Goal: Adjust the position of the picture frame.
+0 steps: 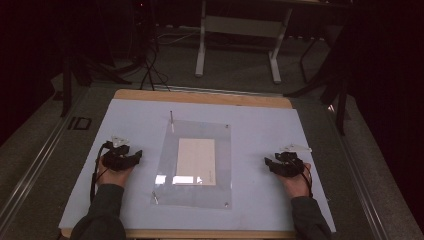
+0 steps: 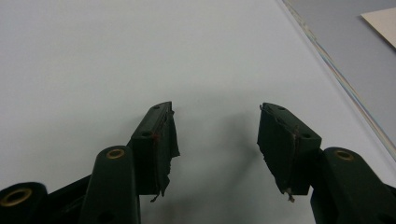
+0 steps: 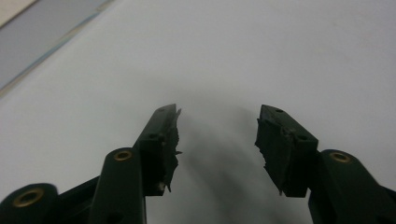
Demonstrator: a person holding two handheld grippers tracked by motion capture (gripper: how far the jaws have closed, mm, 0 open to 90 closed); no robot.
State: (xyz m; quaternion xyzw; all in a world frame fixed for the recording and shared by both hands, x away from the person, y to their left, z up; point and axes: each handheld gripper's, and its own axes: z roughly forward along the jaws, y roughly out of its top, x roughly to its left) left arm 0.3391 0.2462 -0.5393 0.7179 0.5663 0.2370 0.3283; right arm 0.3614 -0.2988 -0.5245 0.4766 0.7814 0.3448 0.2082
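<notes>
Left gripper [image 1: 136, 156] and right gripper [image 1: 270, 163] are resting with jaws apart, empty, flanking the clear sheet [image 1: 195, 162] between them.

Beyond the pale-topped bench [image 1: 260, 125] with its wooden edge, a grey carpeted floor [image 1: 240, 75] runs into a dark room, where a white-legged table frame [image 1: 202, 45], black stands [image 1: 67, 75] and trailing cables [image 1: 150, 65] sit dimly lit.

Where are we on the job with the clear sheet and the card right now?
Looks done: the pale card lies under or within the clear sheet, flat mid-table. In hand: nothing; the left gripper and right gripper rest open either side, jaws empty. Left: apparently any handling of the sheet, since neither gripper touches it.
</notes>
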